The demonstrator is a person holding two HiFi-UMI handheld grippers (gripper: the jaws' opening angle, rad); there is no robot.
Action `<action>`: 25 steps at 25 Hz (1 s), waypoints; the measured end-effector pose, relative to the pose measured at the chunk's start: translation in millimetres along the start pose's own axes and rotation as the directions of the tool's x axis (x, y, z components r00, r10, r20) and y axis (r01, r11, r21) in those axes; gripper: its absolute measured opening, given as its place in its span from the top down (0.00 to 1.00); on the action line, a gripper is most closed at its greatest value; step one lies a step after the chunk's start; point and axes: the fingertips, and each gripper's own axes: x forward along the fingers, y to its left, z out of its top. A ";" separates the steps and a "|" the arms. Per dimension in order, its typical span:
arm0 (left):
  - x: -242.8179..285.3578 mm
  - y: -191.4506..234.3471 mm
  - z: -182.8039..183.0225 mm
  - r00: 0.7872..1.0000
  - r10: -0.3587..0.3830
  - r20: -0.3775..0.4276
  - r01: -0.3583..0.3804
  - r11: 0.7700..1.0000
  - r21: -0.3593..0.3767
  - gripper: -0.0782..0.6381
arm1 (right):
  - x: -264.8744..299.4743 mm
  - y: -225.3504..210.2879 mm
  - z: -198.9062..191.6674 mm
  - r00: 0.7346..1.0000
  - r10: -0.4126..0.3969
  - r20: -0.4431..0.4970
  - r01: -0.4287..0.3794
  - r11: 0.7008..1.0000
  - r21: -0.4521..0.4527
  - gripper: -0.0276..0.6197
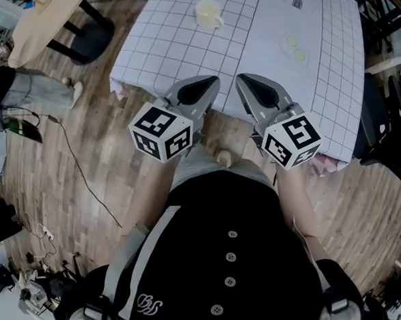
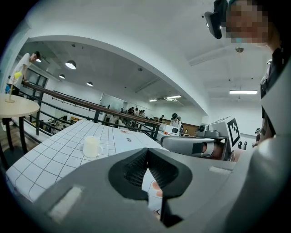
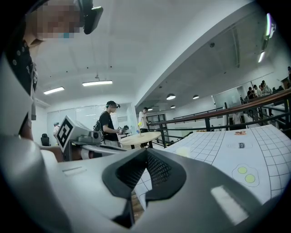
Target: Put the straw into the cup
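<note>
A white curly monogram (image 1: 148, 302) sits on the near left of the person's black garment (image 1: 261, 276); it is perhaps two looped letters, not surely readable. Small printed marks (image 3: 241, 145) on the far tablecloth (image 3: 273, 152) are too tiny to read.

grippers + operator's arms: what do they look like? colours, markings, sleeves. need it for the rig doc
The left gripper and right gripper are grey wedge-shaped shells with black ribbed pads lining the jaws. Each carries a white cube with black square markers: left cube, right cube. No cables show. The person wears a black buttoned top with light grey sleeves.
</note>
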 end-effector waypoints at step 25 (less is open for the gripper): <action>-7.4 -14.5 -25.9 0.999 0.030 -0.040 -0.032 0.999 -0.043 0.89 | -10.7 19.0 -13.5 0.997 0.062 -0.042 -0.065 0.996 -0.059 0.96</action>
